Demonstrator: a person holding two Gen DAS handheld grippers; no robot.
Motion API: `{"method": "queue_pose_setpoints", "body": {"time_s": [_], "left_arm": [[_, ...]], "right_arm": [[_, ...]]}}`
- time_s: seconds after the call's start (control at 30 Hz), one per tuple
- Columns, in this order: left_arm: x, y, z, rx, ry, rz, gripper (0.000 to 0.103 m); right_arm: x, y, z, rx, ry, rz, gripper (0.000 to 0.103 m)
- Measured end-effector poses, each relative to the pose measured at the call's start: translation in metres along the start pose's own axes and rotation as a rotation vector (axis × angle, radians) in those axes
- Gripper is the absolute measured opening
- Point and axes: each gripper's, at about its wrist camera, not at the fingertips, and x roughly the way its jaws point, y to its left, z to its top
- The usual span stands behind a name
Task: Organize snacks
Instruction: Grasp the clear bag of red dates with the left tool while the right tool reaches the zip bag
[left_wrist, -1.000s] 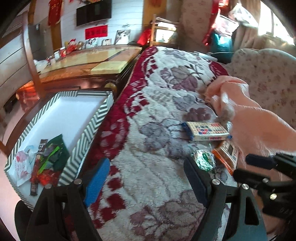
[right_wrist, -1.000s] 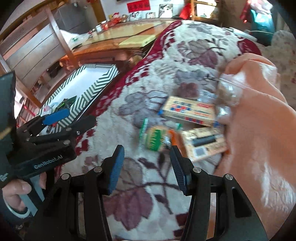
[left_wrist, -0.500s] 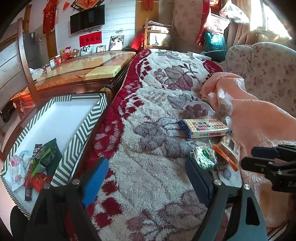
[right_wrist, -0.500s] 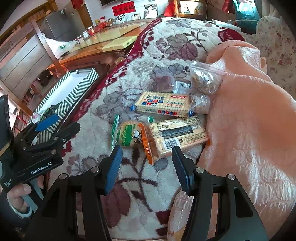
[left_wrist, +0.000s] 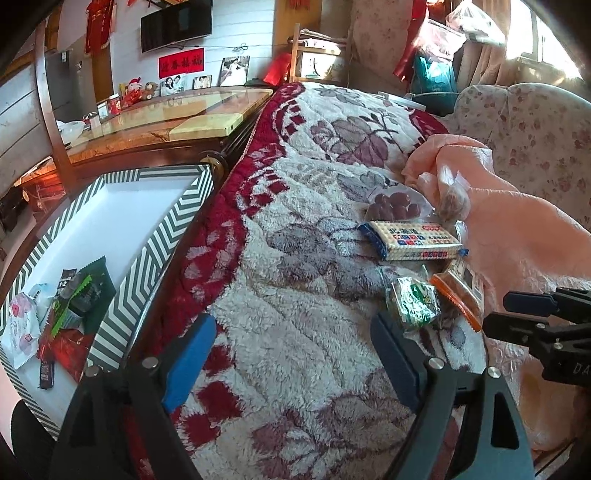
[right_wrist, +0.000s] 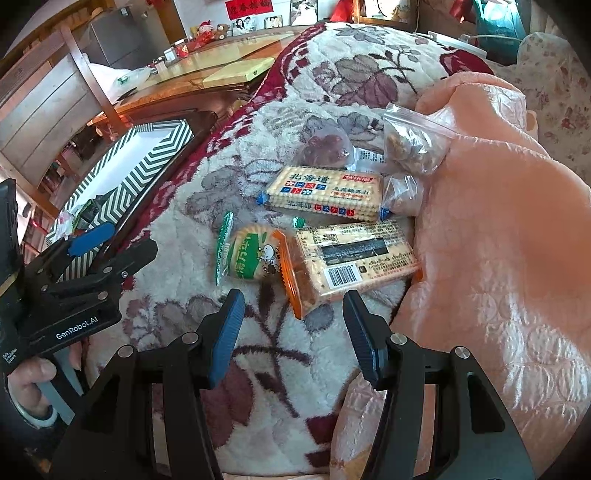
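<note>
Several snack packs lie on a fleecy floral blanket (right_wrist: 295, 369): an orange cracker pack (right_wrist: 351, 262), a round green biscuit pack (right_wrist: 251, 256), a yellow biscuit pack (right_wrist: 325, 194), a bag of red dates (right_wrist: 325, 147) and a zip bag of nuts (right_wrist: 413, 144). My right gripper (right_wrist: 291, 299) hangs open just above the near end of the orange pack, gripping nothing. My left gripper (left_wrist: 293, 321) stands wide open over bare blanket, left of the green pack (left_wrist: 413, 302). A striped tray (left_wrist: 147, 258) at the left holds several small snacks (left_wrist: 74, 299).
A pink quilted blanket (right_wrist: 498, 258) bunches along the right of the packs. Beyond the blanket's red border (left_wrist: 229, 229) stands a glass-topped wooden table (left_wrist: 166, 118). A floral sofa (left_wrist: 517, 129) is at the back right. A hand (right_wrist: 33, 376) grips the left gripper's handle.
The right gripper has come down closer to the orange and green packs, and its jaws stand a little wider. The left gripper has barely moved.
</note>
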Motion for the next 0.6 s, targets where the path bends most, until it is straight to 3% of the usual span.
{"method": "queue_pose_setpoints", "body": {"time_s": [0.6], "left_arm": [[0.004,0.001,-0.003,0.001,0.027,-0.009,0.088]], "right_arm": [[0.010,-0.033,-0.001,0.164,0.016,0.022,0.059]]}}
